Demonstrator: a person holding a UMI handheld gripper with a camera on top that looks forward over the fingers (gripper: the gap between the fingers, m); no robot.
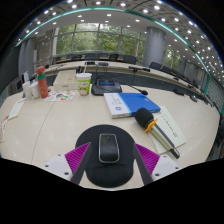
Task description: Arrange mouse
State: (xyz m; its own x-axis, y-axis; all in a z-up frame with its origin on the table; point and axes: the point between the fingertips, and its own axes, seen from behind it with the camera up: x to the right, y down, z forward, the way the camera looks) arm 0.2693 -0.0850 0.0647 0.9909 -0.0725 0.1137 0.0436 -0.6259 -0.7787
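A dark grey computer mouse (109,148) lies on a round black mouse pad (110,172) on the light table. My gripper (111,158) is open, its purple pads (76,158) on either side of the mouse. The mouse stands between the fingers with a gap at each side and rests on the mouse pad.
Just beyond the right finger lies a yellow-and-black handled tool (152,127) on white papers. A blue book (130,102) and a dark tablet (106,86) lie farther ahead. Bottles and cups (40,82) stand at the far left. Office desks and windows lie beyond.
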